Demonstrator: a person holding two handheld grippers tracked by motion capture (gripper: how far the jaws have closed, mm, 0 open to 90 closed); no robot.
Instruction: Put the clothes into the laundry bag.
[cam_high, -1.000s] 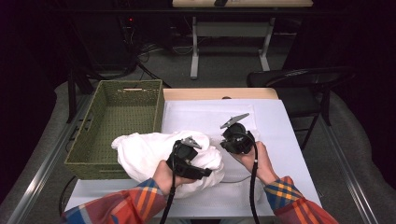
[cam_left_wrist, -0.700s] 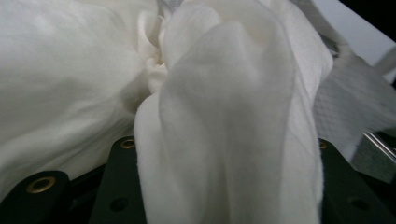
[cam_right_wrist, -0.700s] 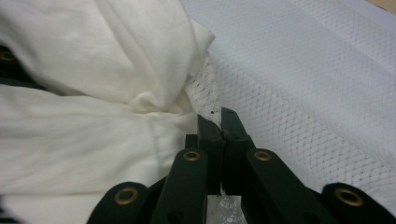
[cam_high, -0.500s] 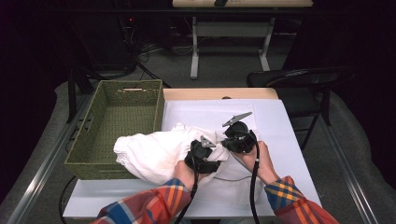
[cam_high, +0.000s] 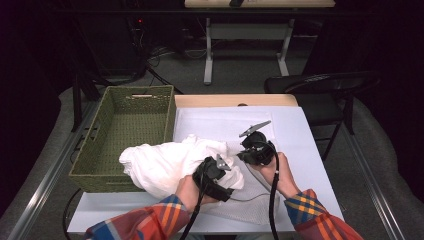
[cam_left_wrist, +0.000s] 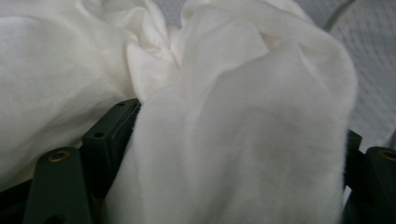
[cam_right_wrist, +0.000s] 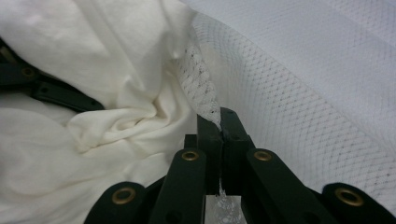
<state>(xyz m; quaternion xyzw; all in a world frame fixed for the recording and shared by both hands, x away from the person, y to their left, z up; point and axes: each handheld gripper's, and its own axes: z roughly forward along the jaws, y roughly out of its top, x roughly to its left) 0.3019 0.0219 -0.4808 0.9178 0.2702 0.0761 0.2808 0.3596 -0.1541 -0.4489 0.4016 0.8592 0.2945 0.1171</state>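
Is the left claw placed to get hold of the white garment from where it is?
Probably yes: the left claw stands open with a thick fold of the white garment bulging between its jaws, nothing in the way.

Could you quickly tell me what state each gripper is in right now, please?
Left gripper: open, its fingers have just been opening, with the white cloth bunched between them.
Right gripper: shut on the mesh bag.
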